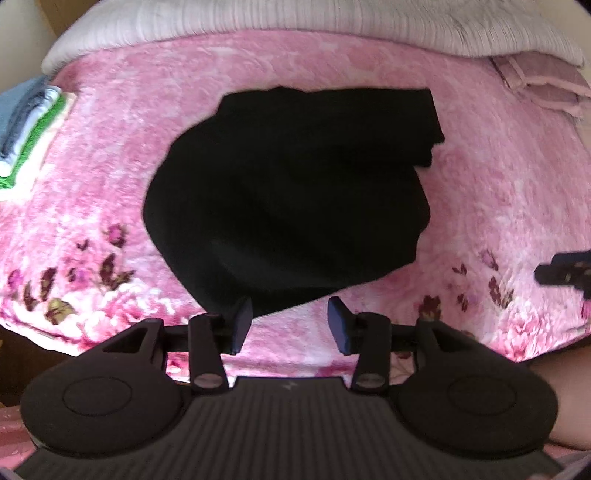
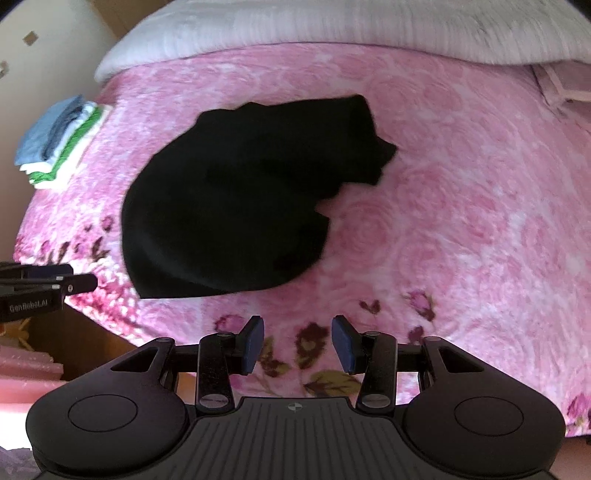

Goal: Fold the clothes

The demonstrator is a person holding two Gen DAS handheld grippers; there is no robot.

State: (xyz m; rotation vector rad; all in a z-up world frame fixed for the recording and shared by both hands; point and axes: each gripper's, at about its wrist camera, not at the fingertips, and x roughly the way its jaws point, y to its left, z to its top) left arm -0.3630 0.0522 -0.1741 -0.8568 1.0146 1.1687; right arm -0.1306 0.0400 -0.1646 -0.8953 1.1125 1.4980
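A black garment (image 1: 291, 195) lies crumpled in a loose heap on the pink floral blanket (image 1: 498, 192); it also shows in the right wrist view (image 2: 236, 199). My left gripper (image 1: 290, 325) is open and empty, just short of the garment's near edge. My right gripper (image 2: 298, 341) is open and empty over the blanket, to the right of and nearer than the garment. The right gripper shows at the right edge of the left wrist view (image 1: 565, 271). The left gripper shows at the left edge of the right wrist view (image 2: 44, 286).
A stack of folded clothes in blue, white and green (image 1: 29, 125) sits at the blanket's left edge, also in the right wrist view (image 2: 59, 140). A grey-white ribbed cover (image 1: 295, 18) lies along the far side. A folded pink cloth (image 1: 543, 85) is at the far right.
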